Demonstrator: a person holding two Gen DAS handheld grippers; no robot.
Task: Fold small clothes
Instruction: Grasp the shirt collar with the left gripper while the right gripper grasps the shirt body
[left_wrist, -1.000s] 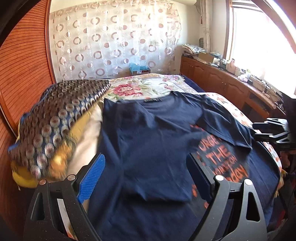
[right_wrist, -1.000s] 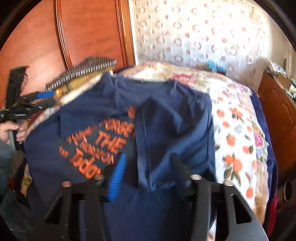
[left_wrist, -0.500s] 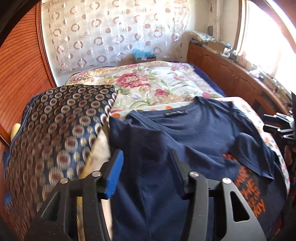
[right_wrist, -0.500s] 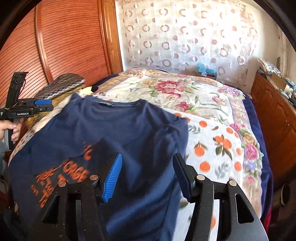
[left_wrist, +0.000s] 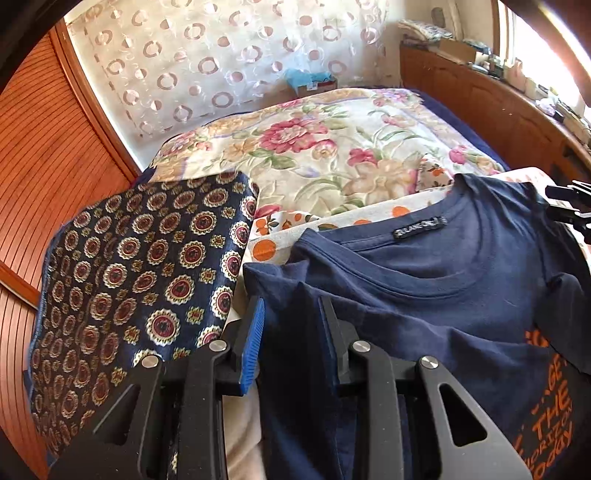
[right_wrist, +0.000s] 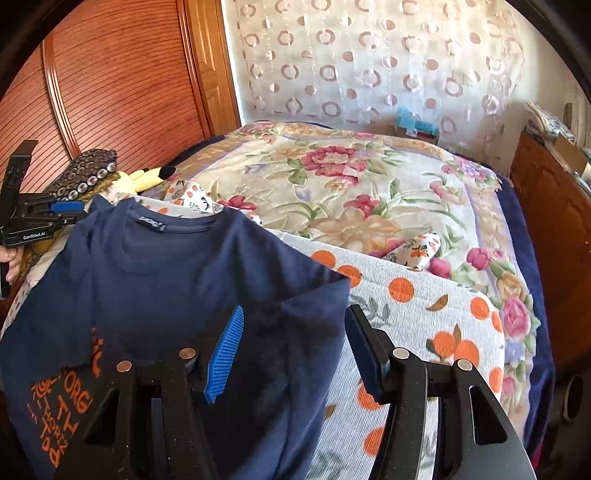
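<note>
A home bedroom: floral bedspread (right_wrist: 369, 206), patterned curtain (right_wrist: 369, 66), wooden wardrobe (right_wrist: 110, 92).

The left gripper (right_wrist: 70, 212), seen from the right wrist camera, carries the white words "GenRobot.AI" on its black body. The navy T-shirt (left_wrist: 443, 295) has a small black neck label (left_wrist: 420, 228) with white letters, too small to read with certainty. On the chest of the shirt there is an orange print (left_wrist: 550, 417); in the left wrist view the word "THE" is clear, and below it letters like "HORIZO". In the right wrist view the same print (right_wrist: 61, 410) shows "ORG" and "TH".
</note>
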